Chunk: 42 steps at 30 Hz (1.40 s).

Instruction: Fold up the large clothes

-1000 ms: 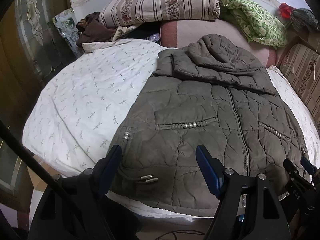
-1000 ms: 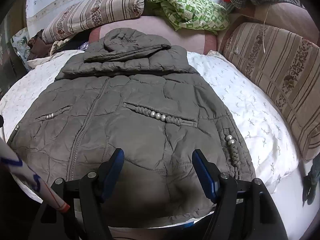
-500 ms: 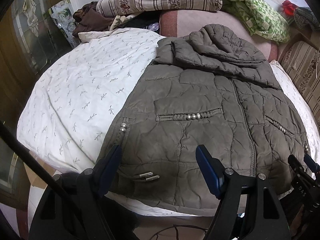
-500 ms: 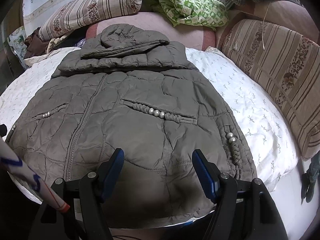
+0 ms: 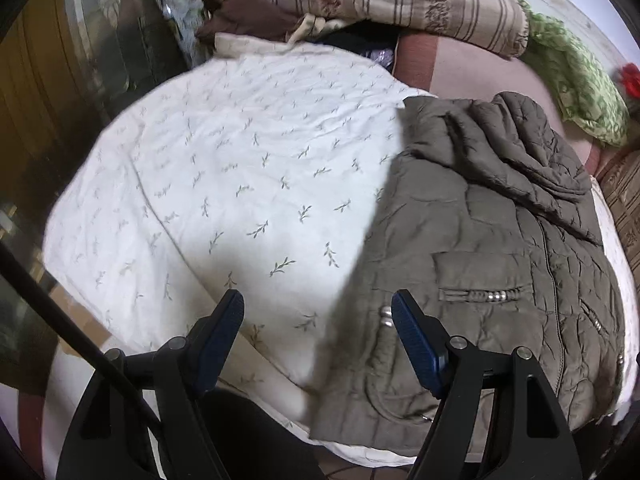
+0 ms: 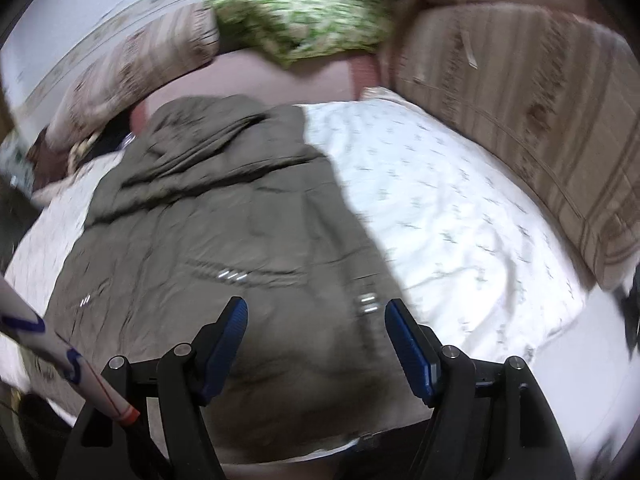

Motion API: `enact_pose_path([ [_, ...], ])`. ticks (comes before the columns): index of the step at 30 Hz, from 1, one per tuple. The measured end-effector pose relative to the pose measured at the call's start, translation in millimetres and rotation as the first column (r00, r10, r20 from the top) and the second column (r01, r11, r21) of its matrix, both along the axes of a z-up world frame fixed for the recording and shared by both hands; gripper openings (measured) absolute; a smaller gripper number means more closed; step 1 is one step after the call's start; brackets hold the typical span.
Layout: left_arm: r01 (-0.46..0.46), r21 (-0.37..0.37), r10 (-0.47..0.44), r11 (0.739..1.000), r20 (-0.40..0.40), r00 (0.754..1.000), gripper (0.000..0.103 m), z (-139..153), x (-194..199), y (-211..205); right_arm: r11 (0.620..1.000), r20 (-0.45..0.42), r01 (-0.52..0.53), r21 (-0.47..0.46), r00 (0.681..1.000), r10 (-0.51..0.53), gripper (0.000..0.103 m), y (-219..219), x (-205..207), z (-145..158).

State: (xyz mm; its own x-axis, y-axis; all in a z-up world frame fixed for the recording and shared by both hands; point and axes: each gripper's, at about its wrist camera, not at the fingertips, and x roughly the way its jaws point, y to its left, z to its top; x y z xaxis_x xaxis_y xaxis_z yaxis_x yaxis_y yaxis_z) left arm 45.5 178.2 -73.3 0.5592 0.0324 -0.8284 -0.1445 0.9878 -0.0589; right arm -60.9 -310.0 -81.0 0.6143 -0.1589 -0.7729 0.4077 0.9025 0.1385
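Observation:
An olive quilted hooded jacket (image 5: 480, 264) lies flat, front up, on a white leaf-print sheet (image 5: 248, 184), hood toward the far pillows. It also shows in the right wrist view (image 6: 224, 248), blurred. My left gripper (image 5: 318, 332) is open and empty above the near edge of the bed, at the jacket's left hem side, with bare sheet between its fingers. My right gripper (image 6: 316, 332) is open and empty above the jacket's near right hem.
Striped pillows (image 5: 400, 4) and a green patterned cloth (image 5: 576, 80) lie at the bed's far end. A striped cushion (image 6: 540, 128) lines the right side. Brown clothes (image 5: 248, 16) are piled far left. A dark wooden cabinet (image 5: 44, 92) stands left.
Both grippers have swung outward: the left view has shifted left onto bare sheet, the right view has shifted right with motion blur. The jacket has not moved. Both stay open.

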Motion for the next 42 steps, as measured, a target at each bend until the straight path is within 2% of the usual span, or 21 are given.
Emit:
enact_pose_path([
  [5,0.065,-0.127,-0.074,0.990,-0.067,0.995,0.075,-26.8,22.1,7.8,0.996,-0.035,0.046,0.078,0.998,-0.044,0.076,-45.8,7.2,-12.2],
  [10,0.087,-0.308,-0.133,0.947,-0.131,0.983,0.075,-58.2,47.5,3.8,0.964,-0.057,0.027,0.264,0.998,-0.013,0.077,-78.5,25.0,-44.2],
  [13,0.130,-0.400,-0.202,0.907,-0.143,0.969,0.075,-70.2,59.9,-4.2,0.921,-0.060,0.029,0.388,0.998,-0.006,0.077,-91.4,34.4,-65.4],
  [17,0.151,-0.518,-0.277,0.842,-0.176,0.945,0.075,-87.9,69.5,-15.3,0.834,-0.024,0.015,0.551,1.000,-0.002,0.077,-100.0,40.2,-86.9],
  [19,0.162,-0.520,-0.286,0.839,-0.167,0.944,0.075,-89.4,67.2,-20.4,0.798,0.001,0.002,0.603,1.000,-0.003,0.078,-102.0,41.1,-92.1],
  [21,0.180,-0.540,-0.308,0.822,-0.157,0.938,0.075,-89.9,62.6,-23.7,0.737,0.015,-0.019,0.675,1.000,0.011,0.078,-103.1,42.7,-100.5],
  [23,0.182,-0.562,-0.318,0.807,-0.154,0.935,0.075,-92.0,56.7,-21.4,0.710,0.020,-0.030,0.704,1.000,0.022,0.078,-100.9,42.9,-103.9],
  [26,0.163,-0.610,-0.314,0.776,-0.149,0.937,0.075,-94.6,47.4,-14.3,0.711,0.022,-0.065,0.701,0.997,0.069,0.077,-93.0,39.3,-102.5],
  [30,0.141,-0.675,-0.311,0.724,-0.138,0.940,0.075,-97.1,33.2,-7.1,0.684,0.025,-0.087,0.724,0.995,0.100,0.077,-82.8,27.9,-101.5],
  [34,0.141,-0.738,-0.343,0.660,-0.128,0.931,0.075,-99.8,16.1,-10.6,0.665,0.039,-0.114,0.738,0.991,0.126,0.077,-72.3,14.8,-98.9],
  [35,0.147,-0.736,-0.346,0.660,-0.124,0.930,0.075,-100.0,11.9,-12.3,0.665,0.044,-0.122,0.737,0.990,0.133,0.077,-70.1,12.3,-98.0],
  [38,0.169,-0.708,-0.356,0.686,-0.125,0.926,0.075,-101.2,0.6,-17.9,0.664,0.052,-0.147,0.733,0.986,0.161,0.075,-61.1,7.0,-95.9],
  [40,0.178,-0.686,-0.355,0.706,-0.125,0.926,0.075,-100.7,-4.9,-22.7,0.680,0.056,-0.160,0.716,0.983,0.173,0.069,-55.9,2.6,-92.8],
  [42,0.200,-0.660,-0.357,0.724,-0.111,0.927,0.075,-96.4,-10.9,-28.2,0.674,0.100,-0.192,0.713,0.980,0.174,0.062,-55.0,-3.8,-84.6],
])
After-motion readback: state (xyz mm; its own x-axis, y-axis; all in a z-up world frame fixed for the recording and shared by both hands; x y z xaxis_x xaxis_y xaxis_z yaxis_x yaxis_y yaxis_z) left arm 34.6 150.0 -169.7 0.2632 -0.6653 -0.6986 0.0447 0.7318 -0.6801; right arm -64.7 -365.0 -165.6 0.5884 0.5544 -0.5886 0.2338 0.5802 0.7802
